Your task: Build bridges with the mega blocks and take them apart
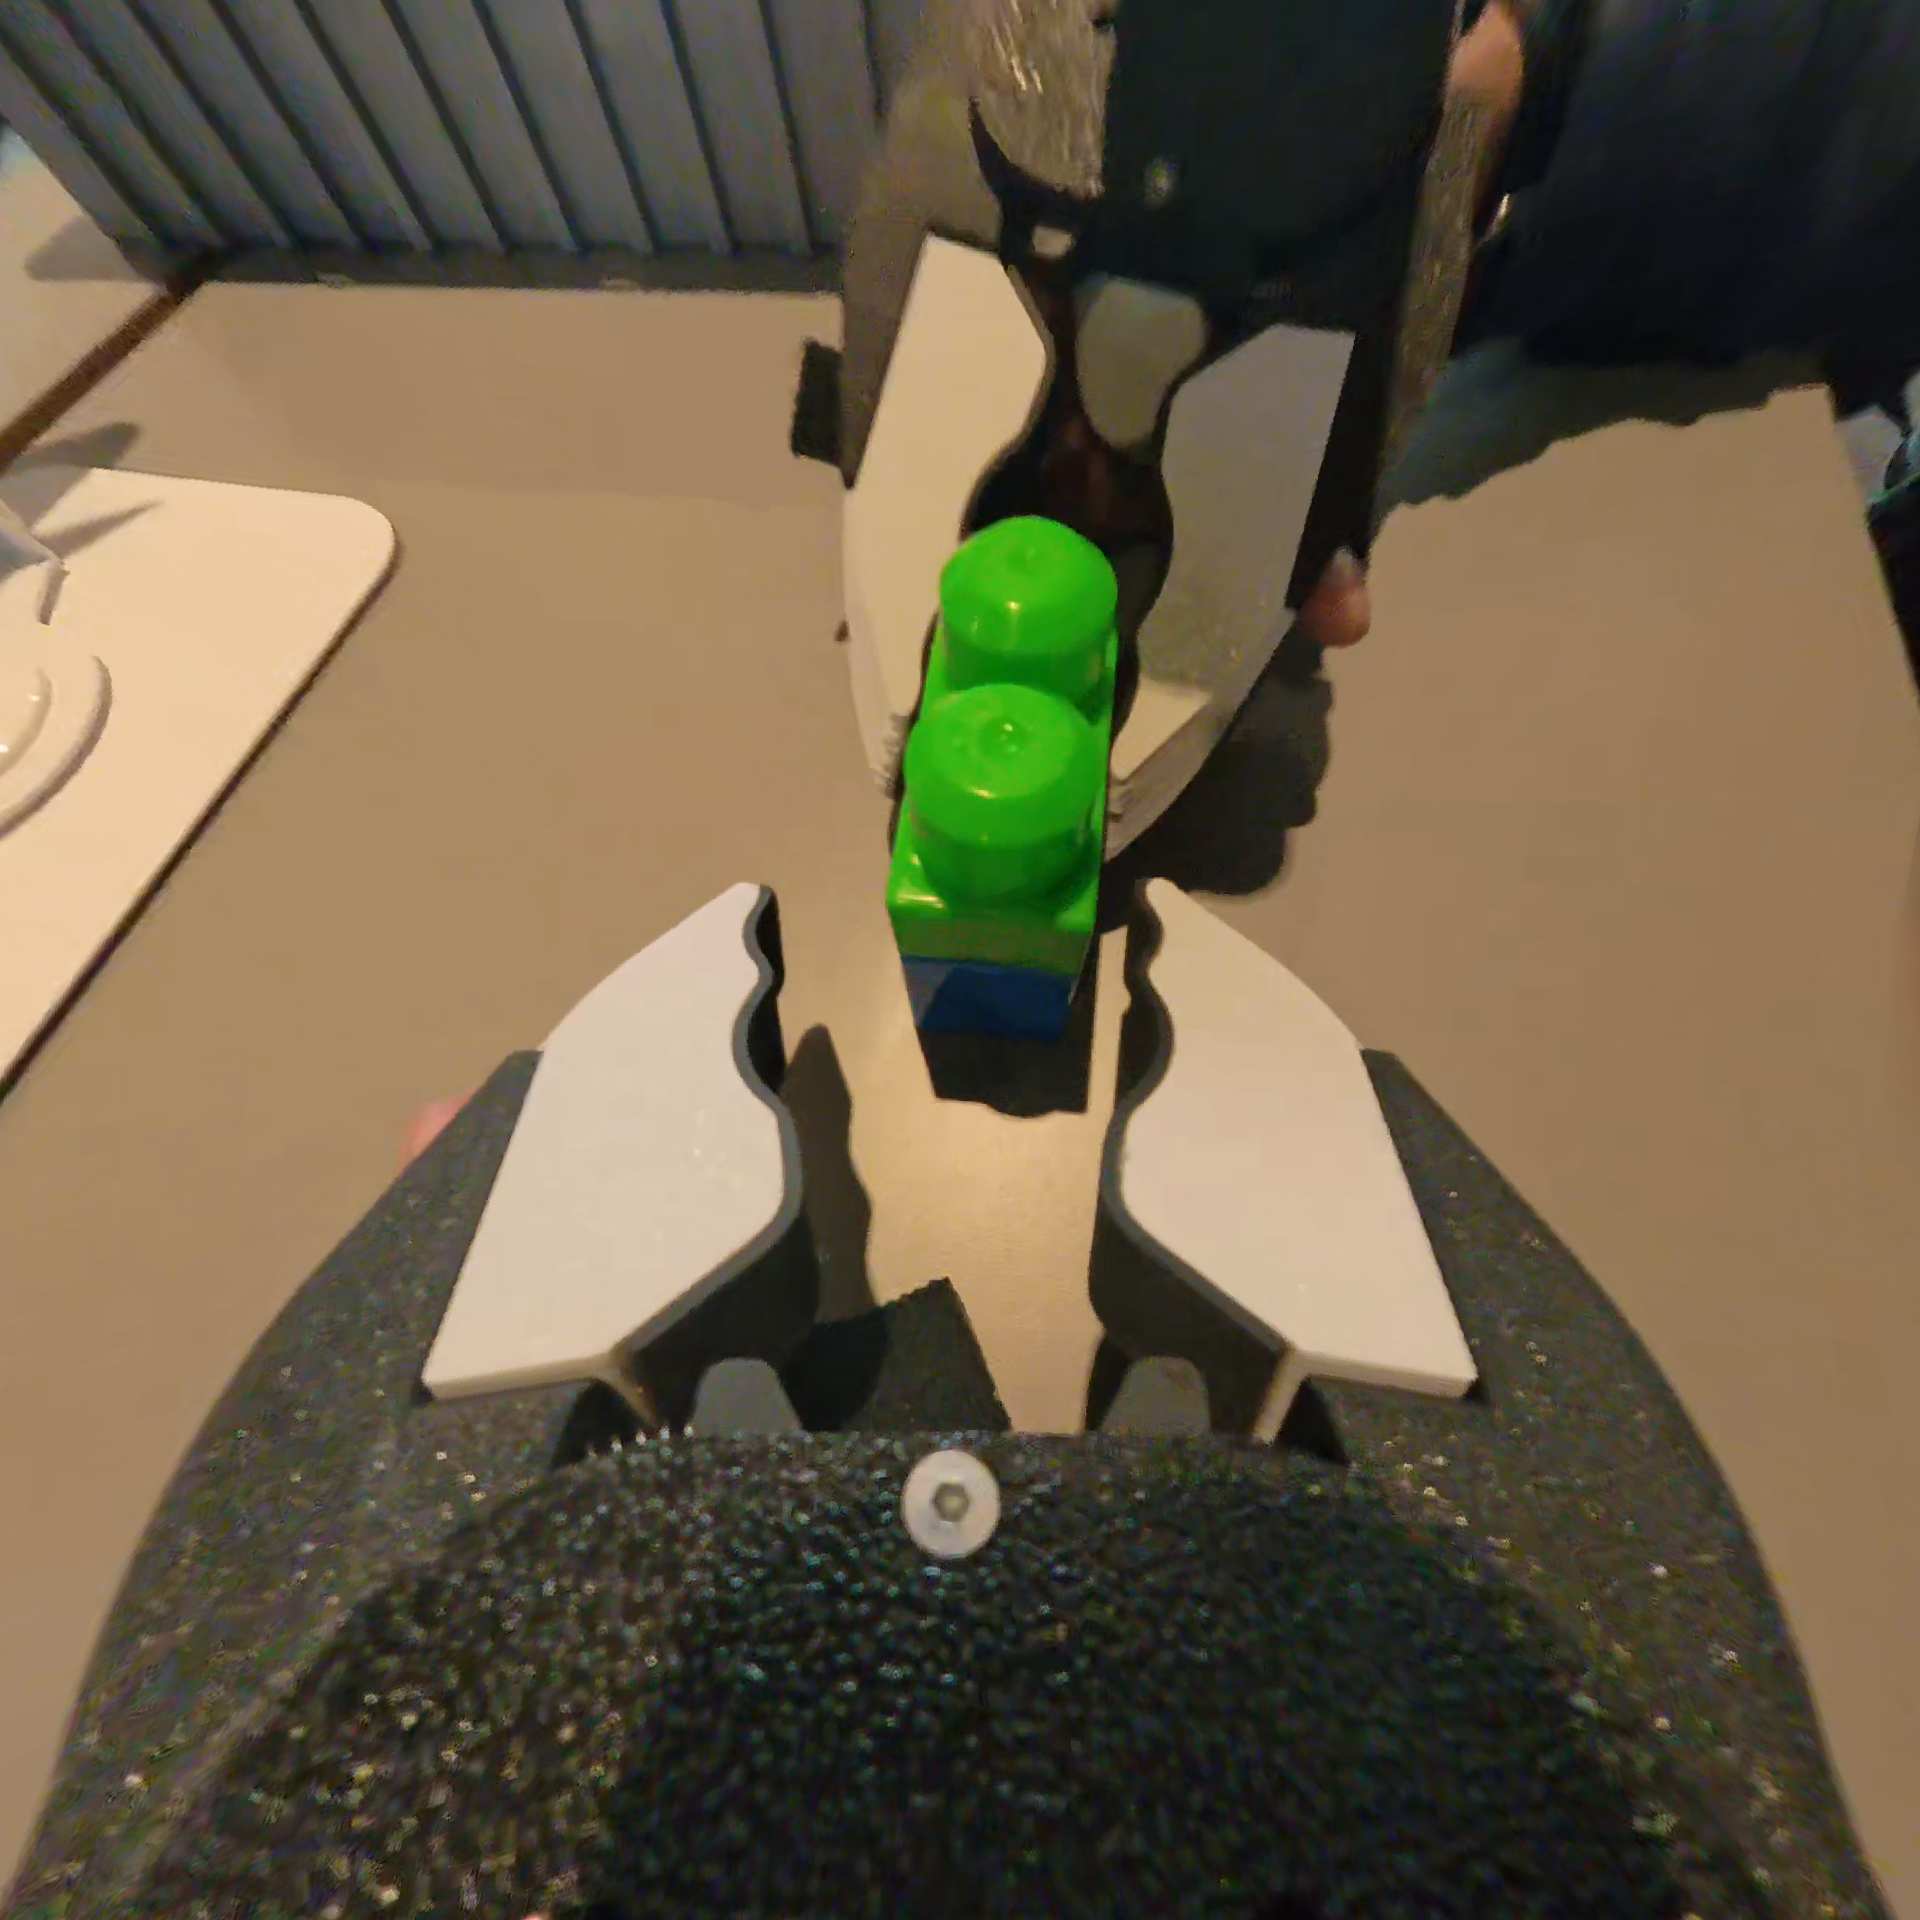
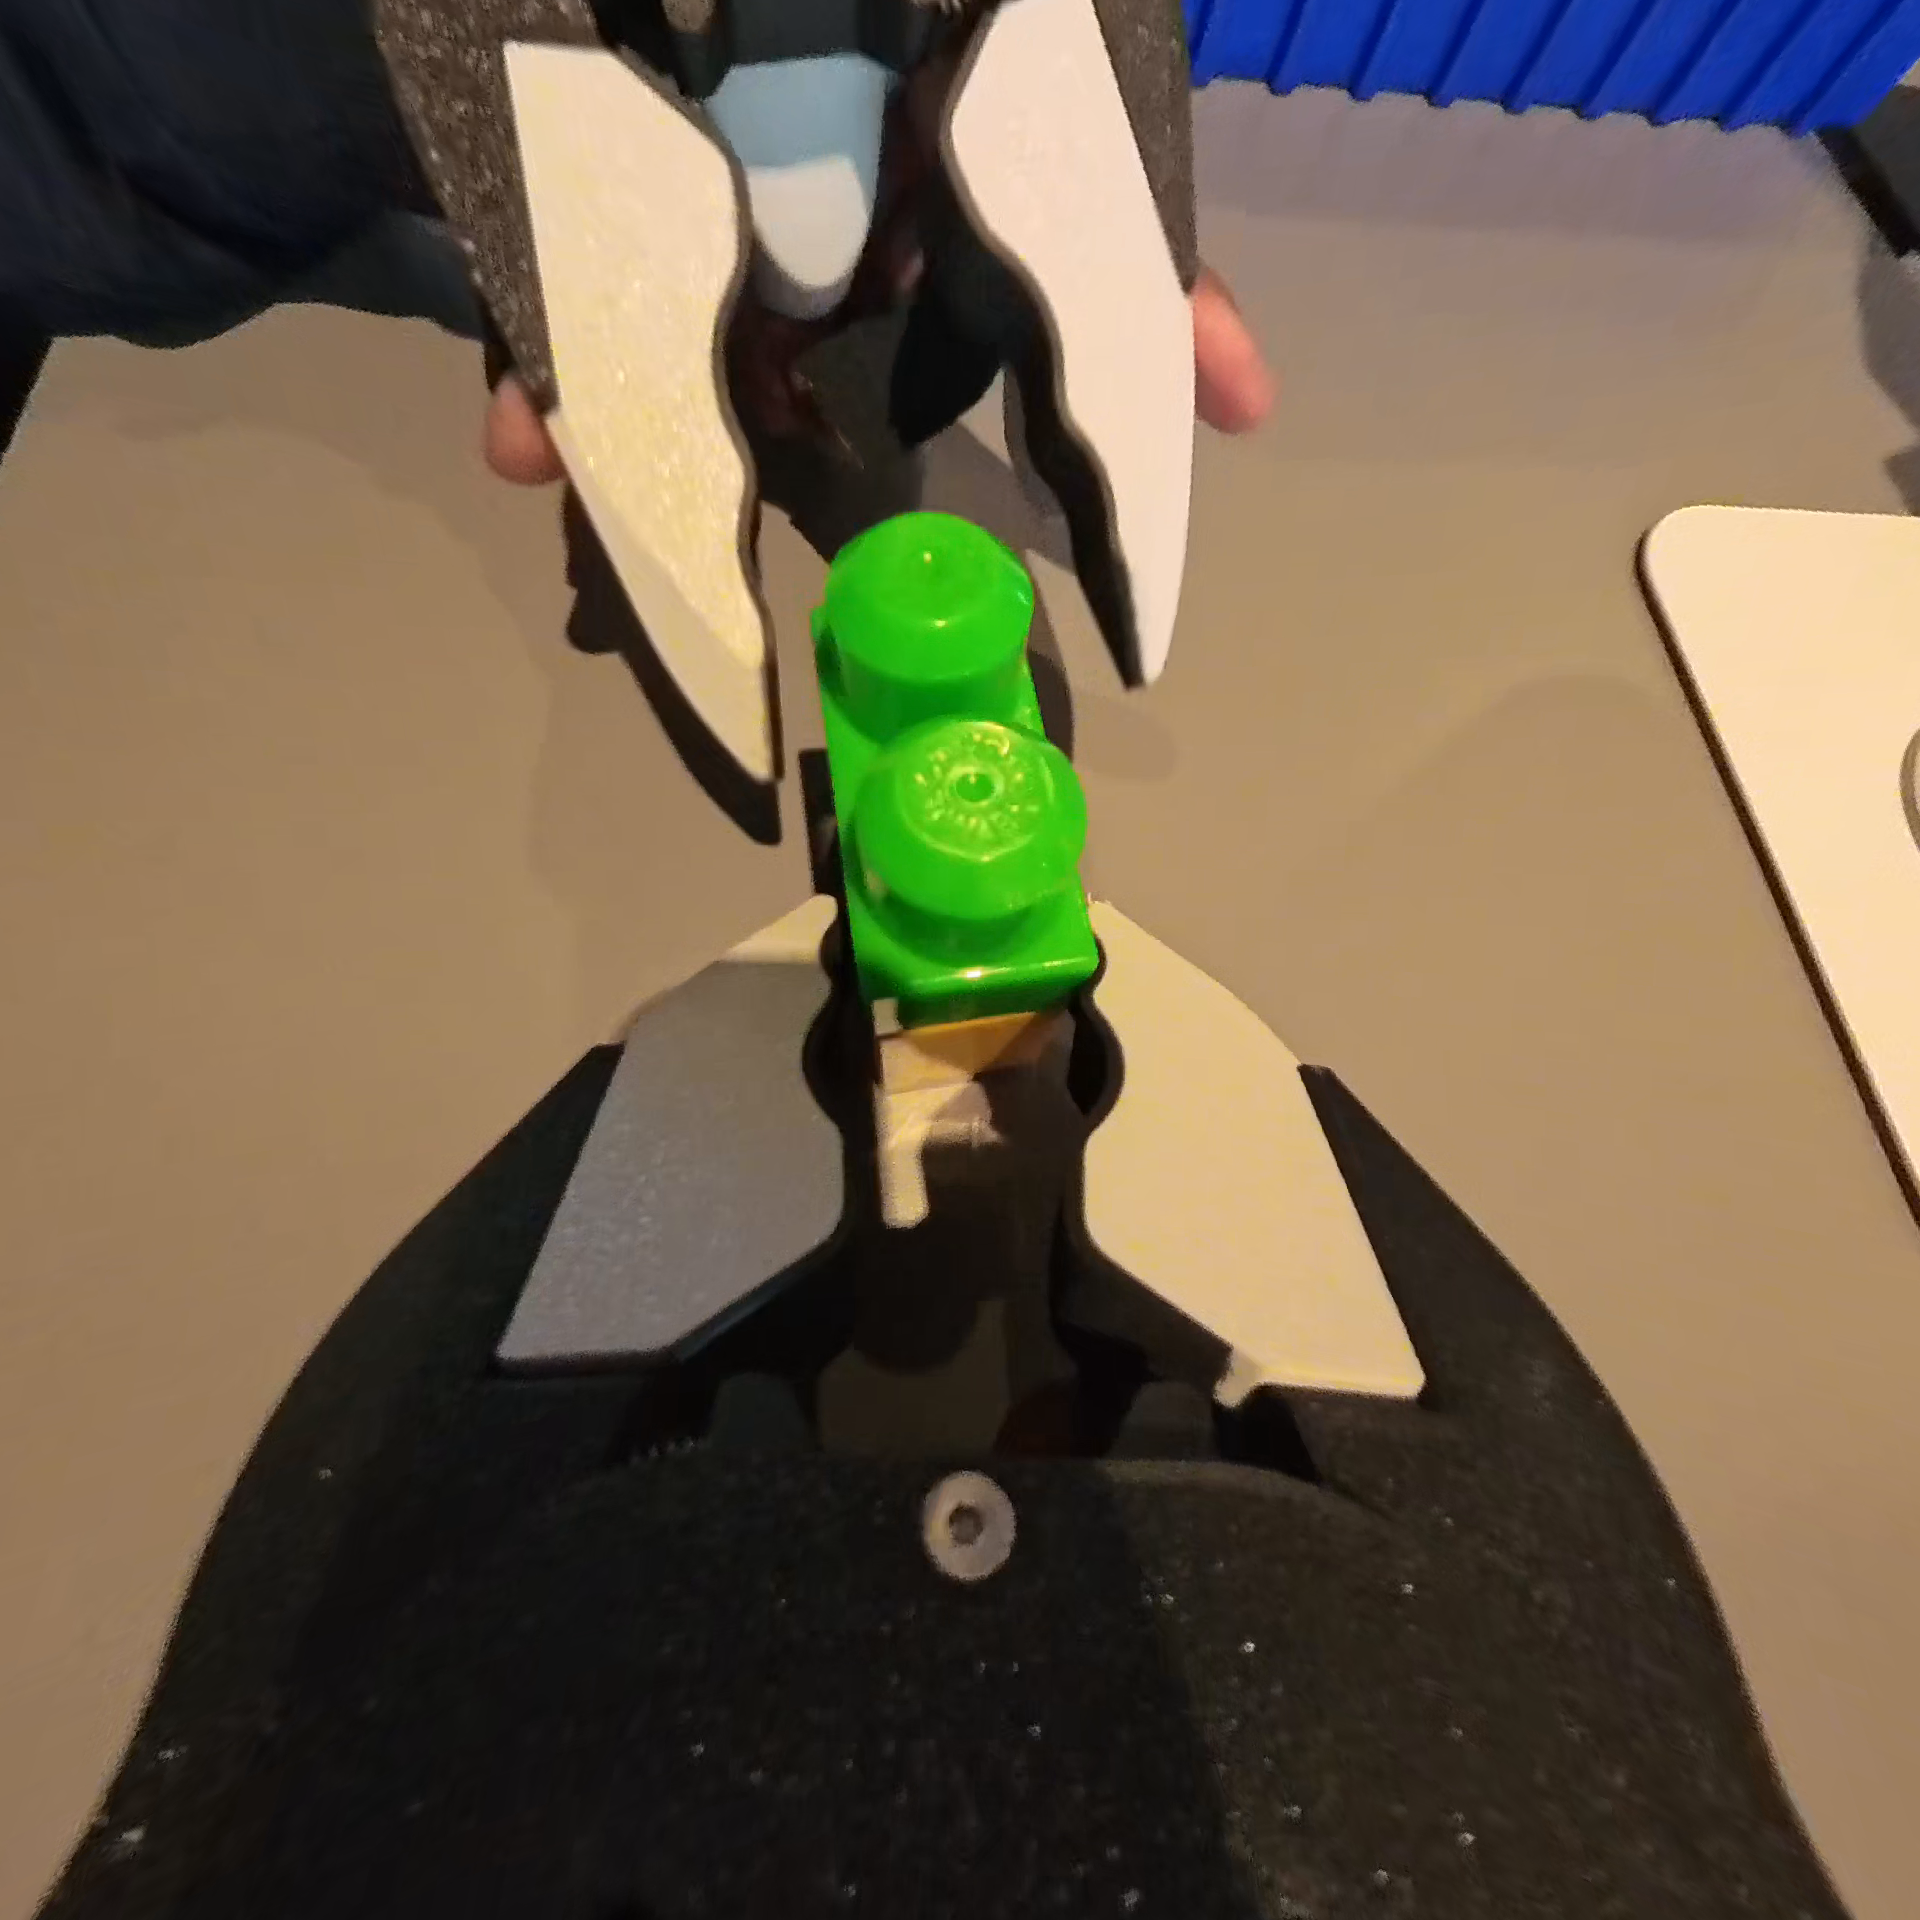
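Note:
A green two-stud block (image 1: 997,748) lies across a blue block (image 1: 987,997) at its near end in the left wrist view. In the right wrist view the green block (image 2: 935,644) sits on a yellow block (image 2: 966,1039) at the end nearest me. My right gripper (image 2: 961,935) is shut on that yellow-side end of the green block. It also shows in the left wrist view (image 1: 1008,795), clamping the far end. My left gripper (image 1: 956,925) is open, its fingertips (image 1: 748,935) on either side of the blue end without touching. In the right wrist view it (image 2: 951,727) hangs open over the far stud.
The beige table (image 1: 520,727) carries a white rounded mat (image 1: 156,675) at the left, also showing in the right wrist view (image 2: 1818,779). A grey ribbed wall (image 1: 416,125) and a blue ribbed panel (image 2: 1558,62) bound the back edges. Hands hold both grippers. The tips of both grippers are at nearly the same place.

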Available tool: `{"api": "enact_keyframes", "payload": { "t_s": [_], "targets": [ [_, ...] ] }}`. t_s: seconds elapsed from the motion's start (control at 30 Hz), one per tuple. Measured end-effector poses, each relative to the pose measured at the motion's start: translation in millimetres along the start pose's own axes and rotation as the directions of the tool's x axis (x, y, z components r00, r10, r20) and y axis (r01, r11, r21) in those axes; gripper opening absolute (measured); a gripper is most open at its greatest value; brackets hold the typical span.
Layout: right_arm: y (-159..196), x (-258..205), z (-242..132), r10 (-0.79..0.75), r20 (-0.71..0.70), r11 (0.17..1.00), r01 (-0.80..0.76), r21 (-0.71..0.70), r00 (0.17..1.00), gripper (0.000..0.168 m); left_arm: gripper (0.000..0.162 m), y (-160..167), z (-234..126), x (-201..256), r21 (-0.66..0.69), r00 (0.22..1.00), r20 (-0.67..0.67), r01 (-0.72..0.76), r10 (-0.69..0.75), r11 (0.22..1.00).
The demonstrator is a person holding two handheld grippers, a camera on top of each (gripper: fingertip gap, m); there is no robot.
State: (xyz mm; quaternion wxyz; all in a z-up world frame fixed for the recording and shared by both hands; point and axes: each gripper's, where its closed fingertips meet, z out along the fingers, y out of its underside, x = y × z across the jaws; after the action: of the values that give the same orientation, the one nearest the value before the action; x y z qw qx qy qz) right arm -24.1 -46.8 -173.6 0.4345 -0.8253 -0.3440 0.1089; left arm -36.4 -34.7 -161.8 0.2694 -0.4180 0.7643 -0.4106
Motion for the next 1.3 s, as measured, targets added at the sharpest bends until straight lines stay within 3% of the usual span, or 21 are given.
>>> {"api": "enact_keyframes", "payload": {
  "t_s": [0.17, 0.23, 0.3, 0.4, 0.47, 0.6, 0.73, 0.8, 0.9, 1.0, 1.17, 1.23, 1.3],
  "targets": [
    [-30, 23, -37, 0.105, -0.086, 0.971, -0.084, 0.225, 0.991, 0.038, 0.062, -22, -29, -21, 0.208, 0.995, 0.068, 0.059, -0.075, 0.976],
    [-50, 56, -91, 0.137, -0.240, 0.938, -0.048, 0.342, 0.961, 0.038, 0.059, -27, -37, -26, 0.262, 0.991, 0.075, 0.086, -0.109, 0.961],
    [-53, 100, -162, 0.175, -0.446, 0.932, -0.002, 0.362, 0.878, 0.038, 0.058, -24, -37, -30, 0.257, 0.989, 0.089, 0.096, -0.122, 0.962],
    [4, 176, -259, 0.172, -0.719, 0.985, -0.115, 0.128, 0.673, 0.038, 0.058, -15, -28, -29, 0.195, 0.990, 0.100, 0.083, -0.104, 0.977],
    [60, 218, -299, 0.205, -0.776, 0.952, -0.305, 0.017, 0.597, 0.038, 0.058, -11, -21, -26, 0.144, 0.992, 0.105, 0.057, -0.073, 0.988],
    [152, 266, -315, 0.259, -0.773, 0.824, -0.550, -0.137, 0.579, 0.038, 0.057, -7, -10, -21, 0.081, 0.994, 0.105, 0.021, -0.029, 0.997],
    [200, 287, -300, 0.198, -0.786, 0.733, -0.621, -0.278, 0.586, 0.038, 0.057, -5, -9, -21, 0.063, 0.993, 0.114, 0.016, -0.024, 0.998],
    [223, 290, -296, 0.097, -0.796, 0.670, -0.631, -0.391, 0.597, 0.038, 0.057, -7, -11, -23, 0.079, 0.992, 0.121, 0.023, -0.032, 0.997],
    [236, 289, -289, -0.009, -0.786, 0.620, -0.614, -0.489, 0.618, 0.043, 0.056, -6, -13, -24, 0.084, 0.991, 0.126, 0.031, -0.041, 0.996],
    [229, 284, -284, 0.060, -0.797, 0.656, -0.626, -0.423, 0.601, 0.077, 0.056, -5, -14, -24, 0.082, 0.991, 0.124, 0.034, -0.044, 0.996],
    [165, 276, -316, 0.179, -0.851, 0.823, -0.549, -0.145, 0.493, 0.085, 0.056, -5, -14, -24, 0.079, 0.990, 0.133, 0.027, -0.038, 0.997],
    [115, 259, -319, 0.193, -0.840, 0.902, -0.428, -0.051, 0.507, 0.083, 0.056, -8, -14, -27, 0.091, 0.988, 0.149, 0.030, -0.044, 0.995],
    [58, 229, -302, 0.203, -0.789, 0.959, -0.280, 0.041, 0.580, 0.077, 0.056, -14, -15, -31, 0.128, 0.984, 0.171, 0.035, -0.056, 0.991]
  ]
}}
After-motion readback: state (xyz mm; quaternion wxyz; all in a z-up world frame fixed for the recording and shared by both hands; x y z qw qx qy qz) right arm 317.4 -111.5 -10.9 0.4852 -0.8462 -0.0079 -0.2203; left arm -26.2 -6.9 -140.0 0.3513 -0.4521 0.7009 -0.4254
